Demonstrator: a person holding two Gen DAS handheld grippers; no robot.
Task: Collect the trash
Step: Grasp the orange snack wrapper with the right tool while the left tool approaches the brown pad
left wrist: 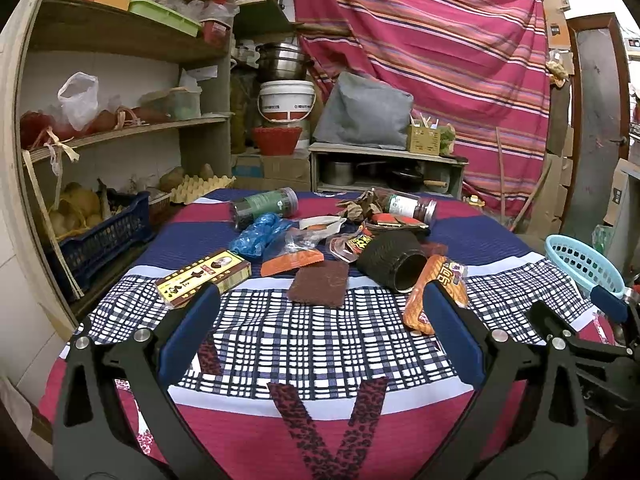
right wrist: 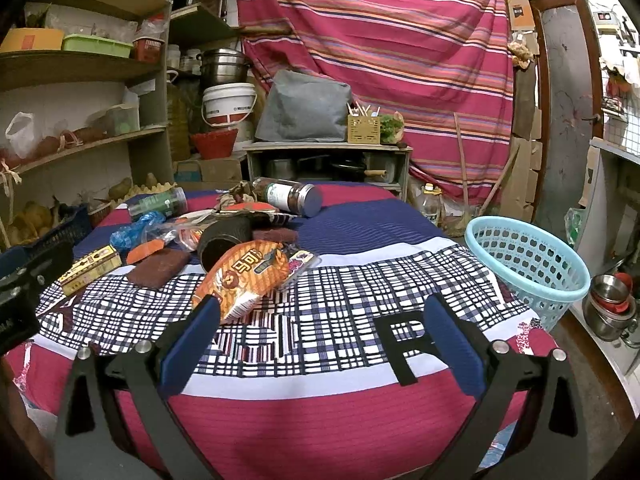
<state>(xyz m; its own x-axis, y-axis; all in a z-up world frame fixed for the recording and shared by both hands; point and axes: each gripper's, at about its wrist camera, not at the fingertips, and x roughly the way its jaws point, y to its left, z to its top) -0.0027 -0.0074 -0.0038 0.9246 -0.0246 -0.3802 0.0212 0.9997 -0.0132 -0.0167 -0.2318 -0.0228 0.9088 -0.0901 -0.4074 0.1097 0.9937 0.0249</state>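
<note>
A: What's biggest here?

B: The table [right wrist: 320, 408] under its red, blue and checked cloth. At three o'clock on its edge stands the light-blue basket [right wrist: 524, 264].

A: And the trash?

B: Heaped toward twelve o'clock: an orange snack packet [right wrist: 244, 276] leaning on a black cylinder [right wrist: 218, 244], a brown pad [right wrist: 158, 267] at ten o'clock, a yellow box [left wrist: 204, 278], and a blue crumpled bag [left wrist: 256, 236].

A: The tongs?

B: The left gripper [left wrist: 320, 334] and right gripper [right wrist: 320, 334] both gape wide, holding nothing, low at six o'clock.
</note>
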